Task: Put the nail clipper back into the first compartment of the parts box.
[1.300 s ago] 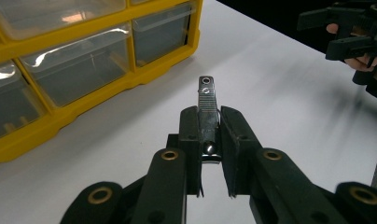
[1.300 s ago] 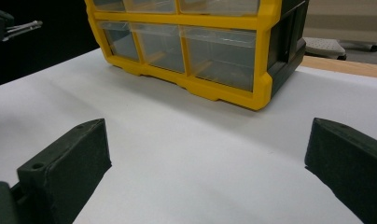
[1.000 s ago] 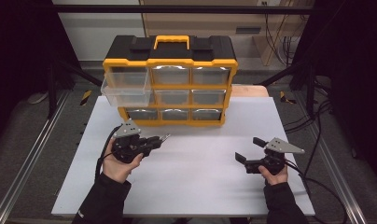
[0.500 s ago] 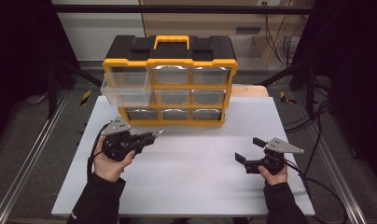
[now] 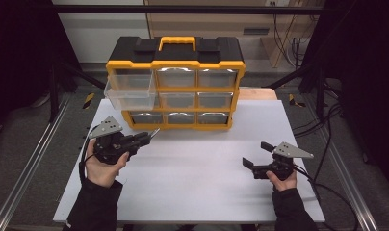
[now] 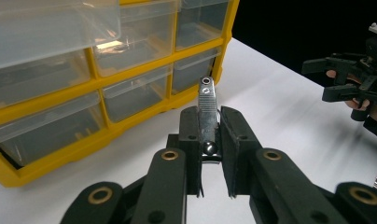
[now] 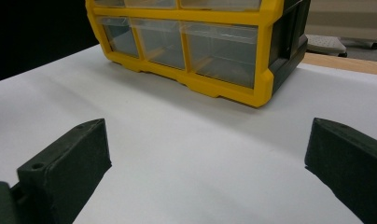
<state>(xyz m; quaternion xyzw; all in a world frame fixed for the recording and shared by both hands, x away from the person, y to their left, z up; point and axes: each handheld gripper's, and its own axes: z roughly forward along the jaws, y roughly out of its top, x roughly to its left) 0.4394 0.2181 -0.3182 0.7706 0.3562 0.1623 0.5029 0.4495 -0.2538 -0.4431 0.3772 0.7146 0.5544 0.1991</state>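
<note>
Two grippers are in my hands, and only one carries anything. My left gripper (image 6: 210,154) is clamped on a small metal nail clipper (image 6: 207,116); at least that is what the ridged lever and the round rivet suggest, though part of it sits hidden between the pads. It stands upright in the jaws, its tip poking out above them, lifted clear of the white table (image 5: 197,183). My right gripper (image 5: 256,155) waits over the table's right side with its jaws spread wide and nothing between them.

Beyond the left gripper stands the yellow organizer (image 5: 175,91), its clear drawers in three rows. One drawer (image 5: 131,97) at the left end is pulled out, while the others look pushed in.

I judge the carrying step to be in hand: the clipper is picked up and headed for that open drawer. The next move calls for raising the left gripper above the drawer's rim, centring the clipper over the tray, then letting the jaws part so it drops inside.
</note>
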